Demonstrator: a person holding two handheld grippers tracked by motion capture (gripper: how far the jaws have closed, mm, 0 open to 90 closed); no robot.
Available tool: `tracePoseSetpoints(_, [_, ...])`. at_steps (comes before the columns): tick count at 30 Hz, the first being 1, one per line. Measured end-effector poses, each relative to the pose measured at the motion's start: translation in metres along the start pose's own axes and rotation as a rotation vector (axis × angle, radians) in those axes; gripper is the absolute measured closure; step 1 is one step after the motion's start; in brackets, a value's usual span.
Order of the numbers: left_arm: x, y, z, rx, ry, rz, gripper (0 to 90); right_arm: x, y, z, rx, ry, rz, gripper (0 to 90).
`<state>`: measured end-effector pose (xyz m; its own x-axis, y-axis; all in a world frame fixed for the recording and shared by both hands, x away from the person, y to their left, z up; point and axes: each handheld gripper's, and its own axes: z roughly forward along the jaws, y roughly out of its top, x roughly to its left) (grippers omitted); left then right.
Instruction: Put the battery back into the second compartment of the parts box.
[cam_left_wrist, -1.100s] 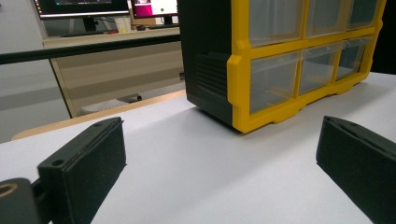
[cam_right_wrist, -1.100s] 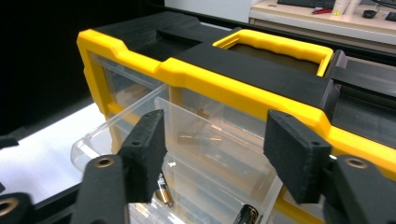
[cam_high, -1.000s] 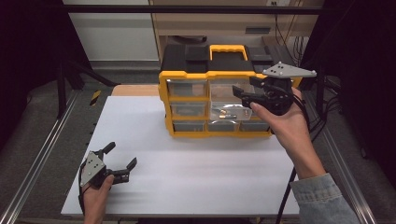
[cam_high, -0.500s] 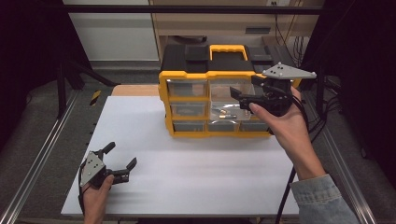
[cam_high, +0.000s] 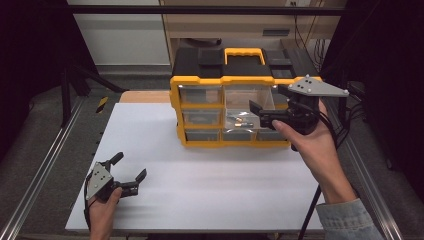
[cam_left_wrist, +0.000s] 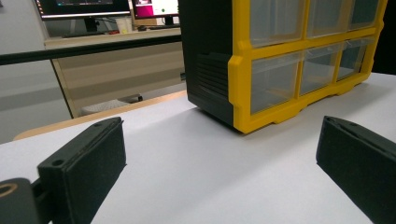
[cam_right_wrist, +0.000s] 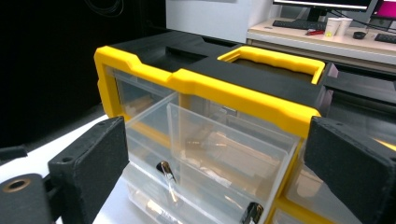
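- On the white table, toward 12 o'clock in the high view, stands a yellow-and-black organizer with clear drawers and a yellow handle on its black top.
- At 3 o'clock of the organizer's front, the right gripper sits level with the middle row, held by the right hand; its jaws have just been opening and now stand wide, gripping nothing.
- From the right gripper view comes what the high view blurs: one clear drawer is pulled out of the frame toward the camera, between the two spread jaws but apart from both pads, with small metal parts lying inside.
- That view also shows a desk with a keyboard and cups at 1 o'clock, beyond the organizer.
- At 7 o'clock of the table in the high view, the left gripper rests low near the front edge in the left hand, jaws wide apart and empty, well apart from the organizer.
- From the left gripper view, the organizer's black side wall and yellow corner show at 1 o'clock, with bare table between the jaws; monitors stand on a desk at 11 o'clock.
- Metal rails run along both table sides; nothing lies between either gripper and the organizer.
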<state>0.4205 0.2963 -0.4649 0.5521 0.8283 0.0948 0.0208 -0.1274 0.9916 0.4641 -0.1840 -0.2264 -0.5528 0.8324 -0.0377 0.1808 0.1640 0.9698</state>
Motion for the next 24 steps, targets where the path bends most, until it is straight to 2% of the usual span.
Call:
tracePoseSetpoints(9, [0.000, 0.000, 0.000, -0.001, 0.001, -0.002, 1.1, -0.002, -0.018, -0.008, -0.012, -0.012, 0.019, 5.3])
tracePoseSetpoints(15, [0.000, 0.000, 0.000, 0.000, 0.001, -0.001, 1.1, -0.001, -0.024, -0.012, -0.021, -0.012, 0.010, 5.5])
tracePoseSetpoints(24, [0.000, 0.000, 0.000, -0.001, 0.001, -0.002, 1.1, 0.003, -0.034, -0.014, 0.000, -0.016, -0.005, 5.2])
